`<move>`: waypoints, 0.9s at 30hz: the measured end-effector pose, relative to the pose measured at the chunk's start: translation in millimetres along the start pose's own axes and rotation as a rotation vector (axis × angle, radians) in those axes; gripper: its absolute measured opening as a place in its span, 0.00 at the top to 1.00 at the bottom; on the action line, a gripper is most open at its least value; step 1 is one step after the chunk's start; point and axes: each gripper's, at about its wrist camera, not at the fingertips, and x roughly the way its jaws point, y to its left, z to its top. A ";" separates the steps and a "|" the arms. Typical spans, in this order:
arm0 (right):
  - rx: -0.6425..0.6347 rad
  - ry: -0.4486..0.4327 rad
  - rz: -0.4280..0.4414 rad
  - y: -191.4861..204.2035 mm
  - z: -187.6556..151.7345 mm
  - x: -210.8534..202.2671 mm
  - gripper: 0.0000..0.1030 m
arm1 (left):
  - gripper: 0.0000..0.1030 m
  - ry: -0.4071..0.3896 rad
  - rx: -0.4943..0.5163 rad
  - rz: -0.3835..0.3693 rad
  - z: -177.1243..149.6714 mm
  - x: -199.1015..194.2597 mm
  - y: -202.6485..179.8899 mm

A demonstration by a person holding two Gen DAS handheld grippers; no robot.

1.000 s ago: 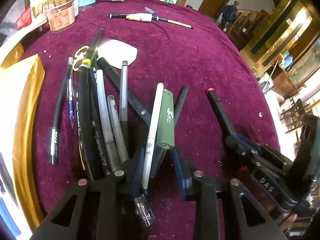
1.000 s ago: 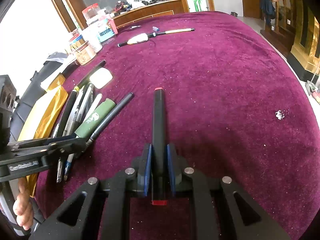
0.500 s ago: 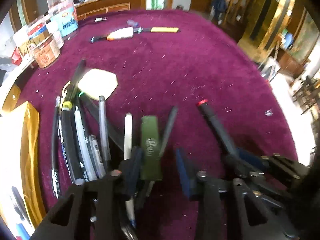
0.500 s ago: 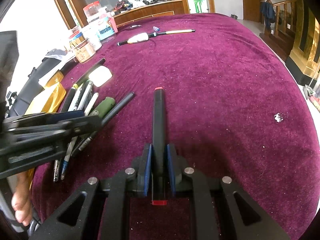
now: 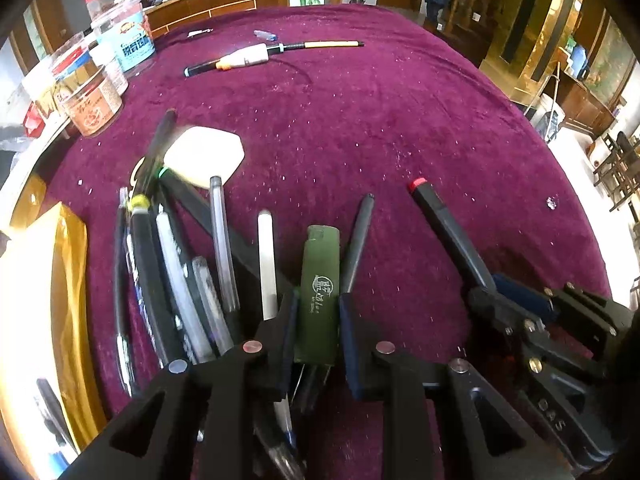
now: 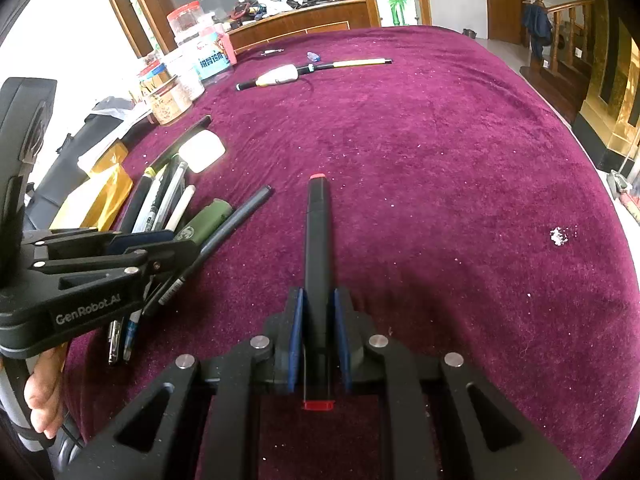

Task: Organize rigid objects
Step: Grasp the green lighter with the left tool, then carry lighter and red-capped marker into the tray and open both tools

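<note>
My left gripper (image 5: 318, 312) has its blue pads on both sides of a green lighter-shaped case (image 5: 320, 280) that lies among a row of pens (image 5: 188, 272) on the purple cloth; the pads look closed on it. It also shows in the right wrist view (image 6: 206, 222). My right gripper (image 6: 318, 308) is shut on a black marker with red ends (image 6: 317, 248), held just above the cloth. That marker also shows in the left wrist view (image 5: 448, 232). A dark grey pen (image 5: 358, 240) lies just right of the green case.
A white eraser-like block (image 5: 204, 154) lies behind the pens. A white and yellow tool (image 5: 272, 52) lies far back. Jars and tins (image 5: 96, 68) stand at the back left. A gold packet (image 5: 44, 300) lies at the left edge.
My left gripper has swung right from the white pen onto the green case and closed in on it. My right gripper and its marker have stayed still.
</note>
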 end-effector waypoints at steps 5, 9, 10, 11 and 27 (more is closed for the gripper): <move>-0.006 -0.001 -0.010 0.9 0.2 0.4 0.85 | 0.81 -0.043 -0.095 -0.129 -28.3 -30.5 8.2; -0.034 -0.001 -0.036 6.4 0.0 1.7 0.85 | 0.81 -0.053 -0.107 -0.193 -54.9 -44.7 -2.4; -0.043 -0.002 -0.048 8.4 -0.3 2.0 0.85 | 0.81 -0.042 -0.086 -0.183 -62.5 -41.8 -8.7; -0.051 -0.003 -0.057 10.0 -0.5 2.3 0.85 | 0.81 -0.031 -0.072 -0.162 -66.8 -38.5 -12.6; -0.005 -0.103 -0.079 4.7 -1.7 -14.4 0.86 | 0.81 -0.100 -0.089 -0.128 -85.7 -35.5 -16.4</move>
